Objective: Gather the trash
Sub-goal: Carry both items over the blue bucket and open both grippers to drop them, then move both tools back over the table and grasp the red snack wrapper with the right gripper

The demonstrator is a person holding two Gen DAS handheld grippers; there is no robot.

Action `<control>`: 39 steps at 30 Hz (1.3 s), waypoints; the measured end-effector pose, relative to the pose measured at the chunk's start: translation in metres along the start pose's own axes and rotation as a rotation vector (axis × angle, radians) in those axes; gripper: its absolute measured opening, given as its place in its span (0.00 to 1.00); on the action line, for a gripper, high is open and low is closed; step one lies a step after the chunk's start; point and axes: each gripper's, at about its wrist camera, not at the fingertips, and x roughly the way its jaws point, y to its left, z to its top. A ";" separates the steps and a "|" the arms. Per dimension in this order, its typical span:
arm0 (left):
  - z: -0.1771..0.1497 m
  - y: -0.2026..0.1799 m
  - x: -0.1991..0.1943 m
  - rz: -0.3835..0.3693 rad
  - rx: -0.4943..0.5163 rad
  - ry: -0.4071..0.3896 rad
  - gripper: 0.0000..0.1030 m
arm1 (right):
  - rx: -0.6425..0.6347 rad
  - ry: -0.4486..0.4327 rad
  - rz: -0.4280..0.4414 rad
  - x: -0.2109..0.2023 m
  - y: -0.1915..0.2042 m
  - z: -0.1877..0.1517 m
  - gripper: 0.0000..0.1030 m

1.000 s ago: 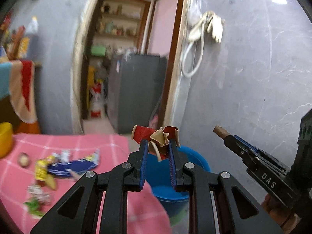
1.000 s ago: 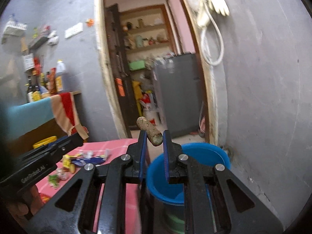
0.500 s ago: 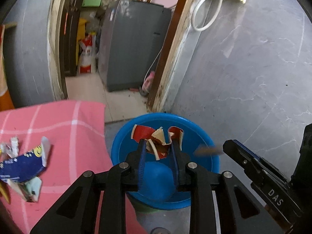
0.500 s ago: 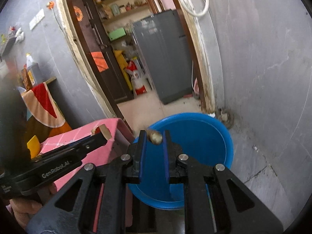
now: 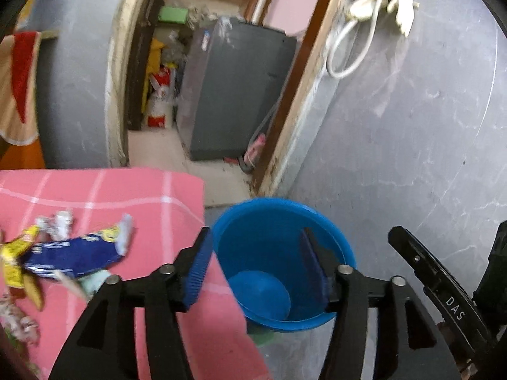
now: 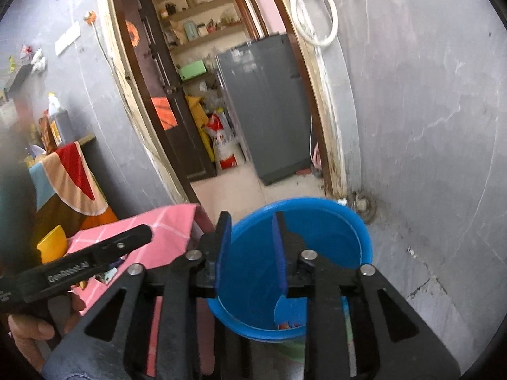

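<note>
A pink checked cloth point(image 5: 95, 196) covers the bench, whose right edge ends just beside a blue bucket point(image 5: 240, 218) standing on the grey floor near a grey wall point(image 5: 412, 142). At the cloth's left lie wrappers point(image 5: 69, 253), a blue one with yellow scraps, blurred and partly cut off by the frame edge. Behind the bench a doorway point(image 5: 152, 145) opens onto a room with a grey cabinet point(image 5: 234, 95) and shelves; a white hose point(image 5: 355, 47) hangs on the wall to its right. The left gripper point(image 5: 253, 262) hangs over the bench edge and the bucket, its jaws spread wide with nothing between them. The right gripper point(image 6: 250, 247) hangs over the bucket too, jaws apart and bare; in the left view only one of its fingers shows at the right edge. The bucket's bottom is mostly hidden by the fingers; a small red scrap point(image 6: 288, 325) shows there in the right view, too small to make out. Bare floor lies between bucket and wall.
</note>
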 end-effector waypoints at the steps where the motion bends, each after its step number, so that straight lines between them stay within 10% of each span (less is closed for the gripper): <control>1: 0.001 0.002 -0.008 0.007 -0.001 -0.023 0.58 | -0.010 -0.025 -0.001 -0.007 0.003 0.001 0.43; 8: -0.005 0.018 -0.078 0.067 -0.031 -0.226 0.91 | -0.062 -0.170 0.007 -0.051 0.027 0.005 0.80; 14: -0.023 0.022 -0.128 0.128 0.001 -0.344 0.98 | -0.126 -0.248 0.046 -0.084 0.052 -0.001 1.00; 39: -0.136 0.057 -0.263 0.333 0.095 -0.506 0.98 | -0.234 -0.404 0.197 -0.176 0.143 -0.077 1.00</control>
